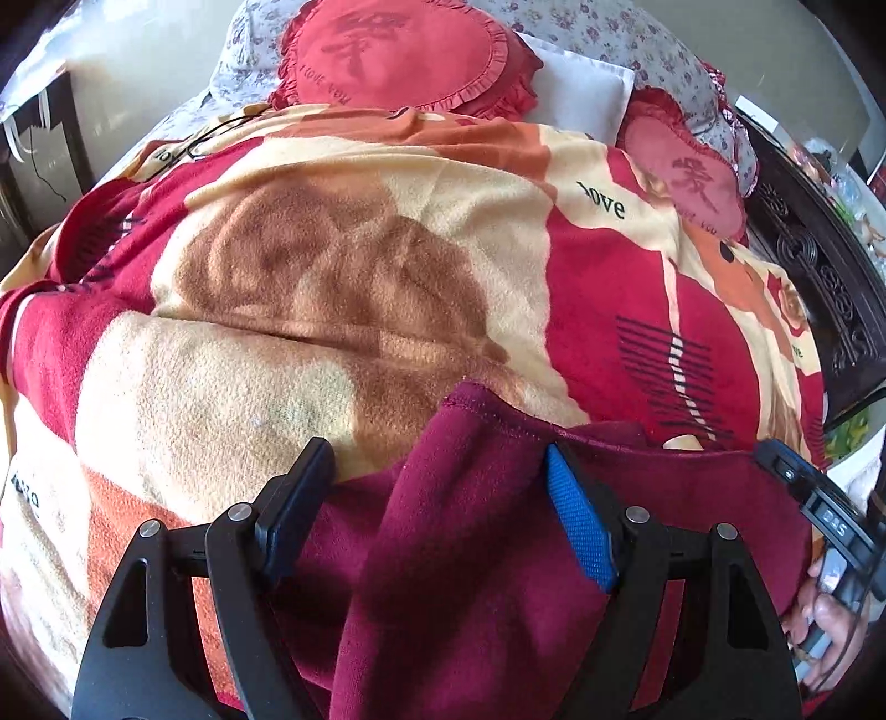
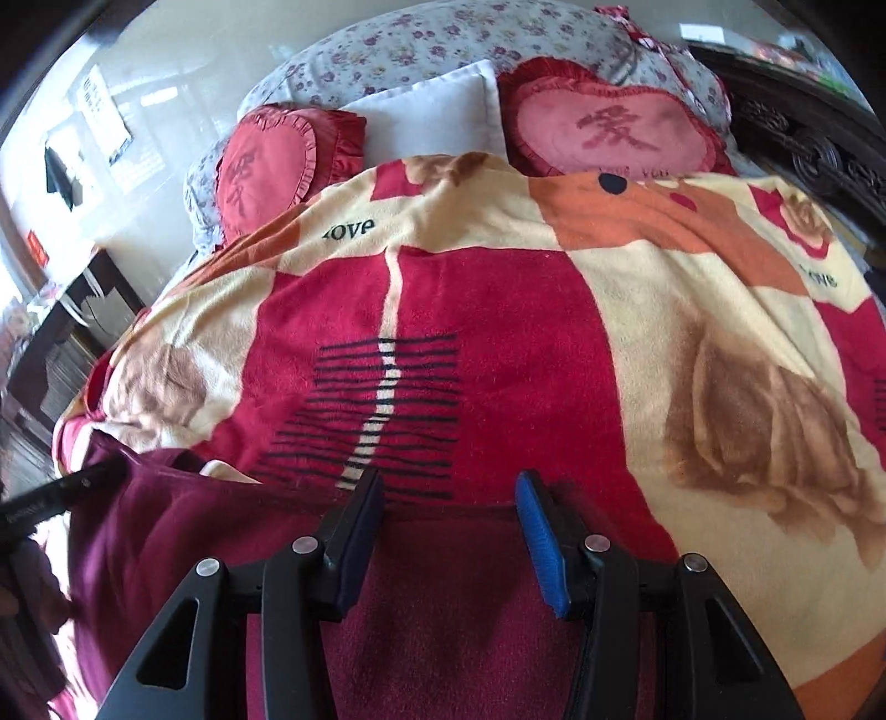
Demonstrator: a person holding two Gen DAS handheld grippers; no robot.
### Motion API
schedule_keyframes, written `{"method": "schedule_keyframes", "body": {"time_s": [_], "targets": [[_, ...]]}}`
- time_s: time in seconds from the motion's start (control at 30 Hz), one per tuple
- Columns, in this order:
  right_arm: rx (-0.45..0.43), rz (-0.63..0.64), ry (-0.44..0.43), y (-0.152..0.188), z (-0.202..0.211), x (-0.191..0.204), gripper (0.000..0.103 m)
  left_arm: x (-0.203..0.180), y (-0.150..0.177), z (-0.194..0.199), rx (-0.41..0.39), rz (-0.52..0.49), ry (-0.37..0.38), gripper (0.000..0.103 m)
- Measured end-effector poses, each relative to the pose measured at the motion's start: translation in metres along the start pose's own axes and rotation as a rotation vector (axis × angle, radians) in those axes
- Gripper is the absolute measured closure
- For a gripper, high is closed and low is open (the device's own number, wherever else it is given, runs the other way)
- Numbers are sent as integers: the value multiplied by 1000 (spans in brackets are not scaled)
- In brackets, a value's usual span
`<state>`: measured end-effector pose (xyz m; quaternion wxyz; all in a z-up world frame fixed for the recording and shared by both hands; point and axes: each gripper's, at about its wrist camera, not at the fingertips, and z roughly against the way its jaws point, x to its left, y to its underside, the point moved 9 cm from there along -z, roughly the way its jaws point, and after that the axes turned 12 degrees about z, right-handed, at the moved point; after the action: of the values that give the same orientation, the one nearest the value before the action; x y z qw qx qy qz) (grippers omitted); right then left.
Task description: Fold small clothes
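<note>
A dark maroon garment (image 1: 476, 531) lies on the patterned blanket at the near edge of the bed, with a raised fold running between my left fingers. My left gripper (image 1: 440, 459) is open, its fingers wide apart on either side of that fold. The same garment shows in the right wrist view (image 2: 432, 609), flat below the fingers. My right gripper (image 2: 448, 487) is open over the garment's far hem. The right gripper's body also shows at the right edge of the left wrist view (image 1: 825, 509).
A red, cream and orange blanket (image 1: 343, 288) covers the bed. Heart-shaped red pillows (image 1: 398, 50) and a white pillow (image 2: 432, 111) lie at the head. A dark carved wooden frame (image 1: 819, 266) runs along the right side. A dark table (image 2: 72, 327) stands at the left.
</note>
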<state>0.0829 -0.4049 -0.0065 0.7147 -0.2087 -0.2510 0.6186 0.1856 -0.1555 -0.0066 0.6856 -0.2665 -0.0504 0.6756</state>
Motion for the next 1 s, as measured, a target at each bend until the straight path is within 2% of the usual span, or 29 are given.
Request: {"method": "schedule_keyframes", "body": {"time_s": [0.23,0.37,0.5,0.6,0.7,0.87,1.0], "targets": [[-59,21,-15,13,60,16,56,6,7,16,-15,25,-2,25],[-62,28,-44,28,81,25,56,7,13,25,-24,19,-4,25],[-47,20,-14,42,81,19,56,8,20,30,-20,23,-3,25],[29,-30,34,56,61,0,56,11,27,33,-8,26,-10,25],[16,-102,-29,61,52,-11,56,14,35,42,-8,25,-10,25],[19,-90,-19,66,73,-6,56,21,53,55,12,29,5,25],[37,-51,-10,83,94,5,56,28,74,64,37,22,20,25]]}}
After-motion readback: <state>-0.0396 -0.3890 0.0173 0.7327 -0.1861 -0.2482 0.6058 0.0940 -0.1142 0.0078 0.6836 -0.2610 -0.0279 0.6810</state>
